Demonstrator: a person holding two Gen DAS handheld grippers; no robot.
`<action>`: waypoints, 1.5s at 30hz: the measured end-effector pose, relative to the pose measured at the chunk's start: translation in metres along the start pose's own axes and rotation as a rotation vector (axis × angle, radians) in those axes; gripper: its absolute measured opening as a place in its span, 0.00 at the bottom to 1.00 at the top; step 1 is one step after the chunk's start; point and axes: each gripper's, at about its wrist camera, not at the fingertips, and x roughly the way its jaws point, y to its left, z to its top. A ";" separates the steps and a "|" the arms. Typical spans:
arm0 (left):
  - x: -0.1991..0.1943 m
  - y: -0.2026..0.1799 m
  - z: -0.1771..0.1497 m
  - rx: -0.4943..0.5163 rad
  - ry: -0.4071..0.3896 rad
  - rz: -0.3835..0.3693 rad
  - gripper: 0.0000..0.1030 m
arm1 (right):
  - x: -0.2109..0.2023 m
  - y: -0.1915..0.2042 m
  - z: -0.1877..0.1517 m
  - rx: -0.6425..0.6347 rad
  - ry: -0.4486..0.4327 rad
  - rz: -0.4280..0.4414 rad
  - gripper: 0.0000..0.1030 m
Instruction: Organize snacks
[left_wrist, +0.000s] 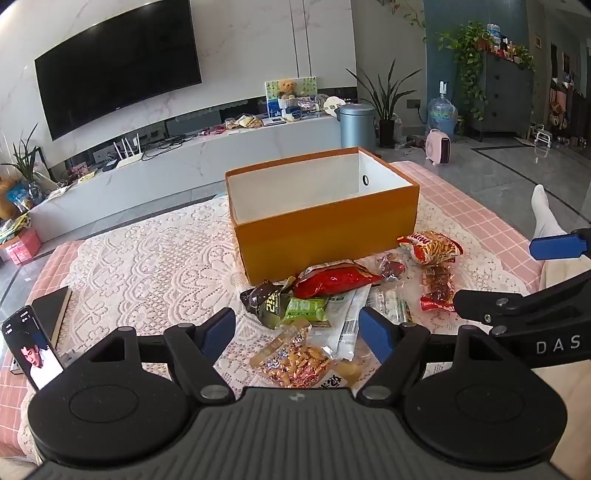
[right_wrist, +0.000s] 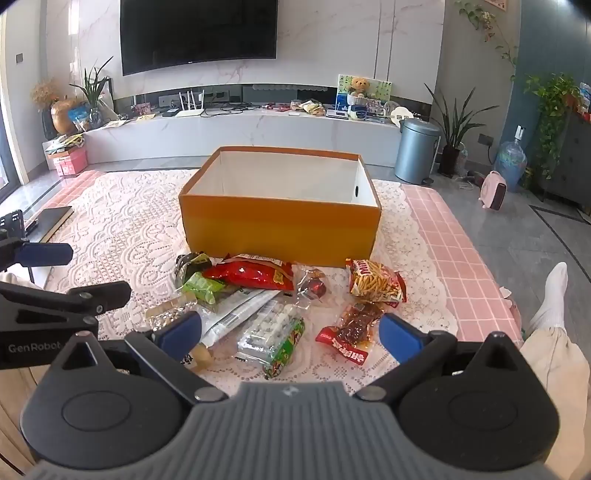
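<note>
So both tools hang with fingers spread wide and nothing in them — the snack pile (right_wrist: 280, 306) sits on the surface just ahead of the right tool (right_wrist: 290, 334), nearer it than the left tool (left_wrist: 297, 334), orange box (right_wrist: 280, 229) just behind.

Lace-covered table (right_wrist: 122, 221), orange box (right_wrist: 280, 229), snack packets (right_wrist: 251, 275), phone (left_wrist: 31, 347)

We count one orange box (right_wrist: 280, 225), roughly ten snack packets (right_wrist: 251, 275), one phone (left_wrist: 31, 349), and two grippers (right_wrist: 290, 332).
</note>
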 end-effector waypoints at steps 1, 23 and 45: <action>0.000 0.000 0.000 0.000 0.001 -0.002 0.86 | 0.000 0.000 0.000 0.000 0.002 0.000 0.96; -0.002 0.002 0.001 -0.018 -0.004 -0.011 0.85 | 0.000 0.000 -0.001 0.006 0.010 0.005 0.96; -0.002 0.003 0.000 -0.020 -0.003 -0.009 0.85 | 0.004 -0.004 -0.010 0.007 0.023 0.000 0.96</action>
